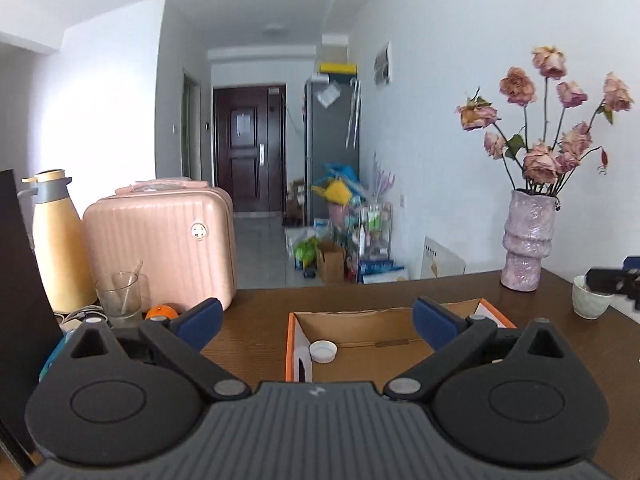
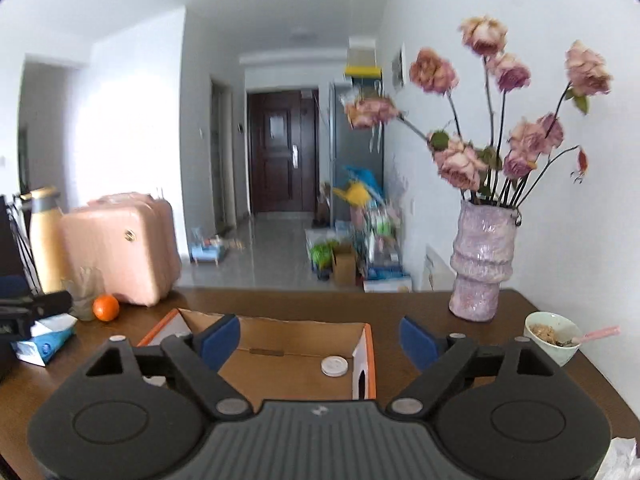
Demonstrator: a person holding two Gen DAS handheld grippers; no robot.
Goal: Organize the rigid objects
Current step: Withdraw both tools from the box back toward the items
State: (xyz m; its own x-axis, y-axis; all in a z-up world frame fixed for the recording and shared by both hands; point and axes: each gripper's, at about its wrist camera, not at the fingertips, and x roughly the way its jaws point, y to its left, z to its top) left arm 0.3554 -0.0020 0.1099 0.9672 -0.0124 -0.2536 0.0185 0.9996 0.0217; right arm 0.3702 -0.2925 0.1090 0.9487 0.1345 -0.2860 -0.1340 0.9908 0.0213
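Observation:
An open cardboard box with orange-and-white sides (image 1: 291,332) (image 2: 366,354) lies on the dark wooden table. One white round cap lies inside it, near its left wall in the left wrist view (image 1: 322,351) and near its right wall in the right wrist view (image 2: 334,366). My left gripper (image 1: 318,322) is open and empty, held above the box's near edge. My right gripper (image 2: 320,340) is open and empty, above the box's right part. Each gripper shows at the edge of the other's view: the right one (image 1: 614,280), the left one (image 2: 24,312).
A pink vase of dried roses (image 1: 526,240) (image 2: 482,260) stands at the back right. A white bowl with food and a pink spoon (image 2: 552,336) sits beside it. At the left are a pink case (image 1: 160,248), a yellow flask (image 1: 60,240), a glass (image 1: 120,298), an orange (image 2: 106,307) and a tissue pack (image 2: 44,340).

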